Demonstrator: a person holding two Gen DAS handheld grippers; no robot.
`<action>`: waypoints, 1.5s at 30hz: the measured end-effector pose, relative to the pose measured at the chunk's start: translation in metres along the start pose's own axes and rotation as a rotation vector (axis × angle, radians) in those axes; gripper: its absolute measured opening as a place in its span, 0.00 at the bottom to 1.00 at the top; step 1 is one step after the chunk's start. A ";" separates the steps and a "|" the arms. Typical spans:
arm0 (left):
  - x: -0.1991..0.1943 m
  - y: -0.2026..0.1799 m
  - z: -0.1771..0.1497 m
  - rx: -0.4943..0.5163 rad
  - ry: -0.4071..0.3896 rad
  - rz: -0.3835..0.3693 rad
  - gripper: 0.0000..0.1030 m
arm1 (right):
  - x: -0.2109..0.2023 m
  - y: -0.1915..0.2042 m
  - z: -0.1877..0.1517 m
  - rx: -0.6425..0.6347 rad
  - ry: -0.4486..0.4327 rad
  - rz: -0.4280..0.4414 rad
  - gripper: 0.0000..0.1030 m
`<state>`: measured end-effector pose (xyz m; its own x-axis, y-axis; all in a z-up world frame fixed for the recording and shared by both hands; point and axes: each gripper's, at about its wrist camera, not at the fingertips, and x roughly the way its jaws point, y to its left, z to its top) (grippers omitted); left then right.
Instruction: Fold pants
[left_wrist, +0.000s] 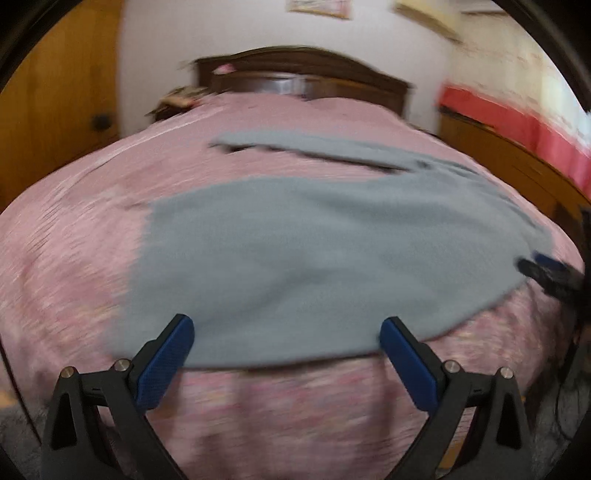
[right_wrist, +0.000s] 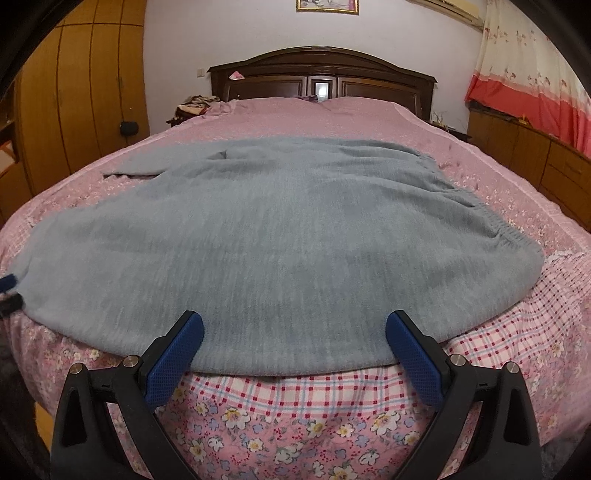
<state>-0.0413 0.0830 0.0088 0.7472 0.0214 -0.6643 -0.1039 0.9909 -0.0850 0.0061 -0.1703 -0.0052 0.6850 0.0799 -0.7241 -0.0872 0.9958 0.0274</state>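
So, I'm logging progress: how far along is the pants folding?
Barely begun. Done: the grey pants lie spread on the pink bedspread, with no fold visible. In hand: nothing; the left hand-held gripper and right hand-held gripper are both open at the near edge. Left: every fold.

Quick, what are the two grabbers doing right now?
Left gripper: jaws open, holding nothing, at the near edge of the grey pants.
Right gripper: jaws open, holding nothing, at the pants' near edge too.

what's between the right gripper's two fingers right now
In the right wrist view, the near edge of the grey pants lies between the open right gripper fingers, unpinched, on the pink bedspread.
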 end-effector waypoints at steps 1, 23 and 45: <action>-0.002 0.015 0.000 -0.055 0.008 0.024 1.00 | 0.000 0.000 0.001 0.001 -0.001 0.000 0.98; -0.013 0.149 -0.012 -0.730 -0.024 -0.432 0.57 | -0.018 -0.026 0.000 0.096 -0.082 -0.009 0.97; -0.018 0.181 0.007 -0.866 -0.076 -0.586 0.02 | -0.072 -0.153 -0.009 0.553 -0.300 -0.054 0.97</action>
<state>-0.0689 0.2627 0.0111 0.8684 -0.3936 -0.3017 -0.1245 0.4160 -0.9008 -0.0364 -0.3286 0.0372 0.8579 -0.0425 -0.5121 0.2856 0.8679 0.4064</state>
